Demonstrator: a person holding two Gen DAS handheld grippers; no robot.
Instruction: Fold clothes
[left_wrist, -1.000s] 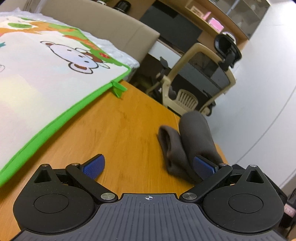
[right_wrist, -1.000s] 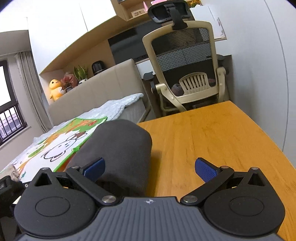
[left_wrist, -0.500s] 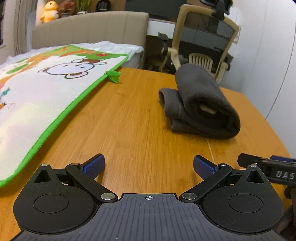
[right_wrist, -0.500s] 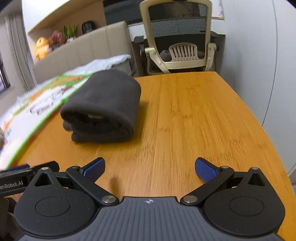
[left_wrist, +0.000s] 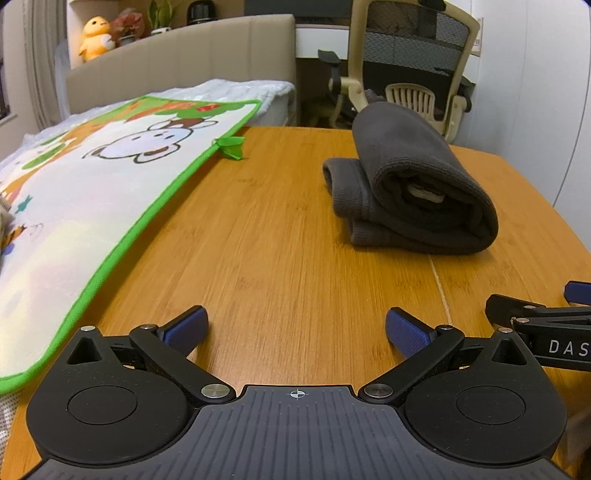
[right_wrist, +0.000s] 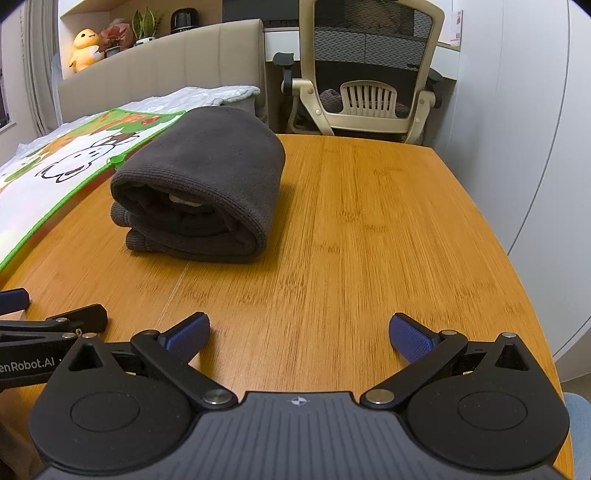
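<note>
Nearest, at the near edge of the wooden surface (right_wrist: 369, 229): left tool (left_wrist: 295, 328), blue pads spread wide apart, nothing between them. Right tool (right_wrist: 299, 332) alongside, likewise spread and empty. Both held low over bare wood, each visible at the rim of the other's view.

Further in, toward the middle of the surface: dark grey garment (left_wrist: 410, 192), folded into a thick bundle, rolled upper layer resting on flatter ribbed layers beneath. Pale label showing inside the open end. Lying clear of both tools, touching neither. Well short of the far edge; closer to the left edge than the right.

Along the left edge: cartoon-print mat (left_wrist: 92, 192) with green border, overhanging the surface, small green loop at its corner. Near the garment, not touching.

Beyond the far edge: mesh office chair (right_wrist: 369, 74), bed with padded headboard (left_wrist: 184, 55), yellow plush toy (right_wrist: 85, 44) on the shelf behind.

Judged: fold looks finished or nearly so. Risks from here:
- Upper roll sits loose and high; a nudge from either tool could let it unroll.
- Pinching only the top layer would lift it off and undo the fold.
- Sliding the bundle left could snag the mat's border or loop.
</note>
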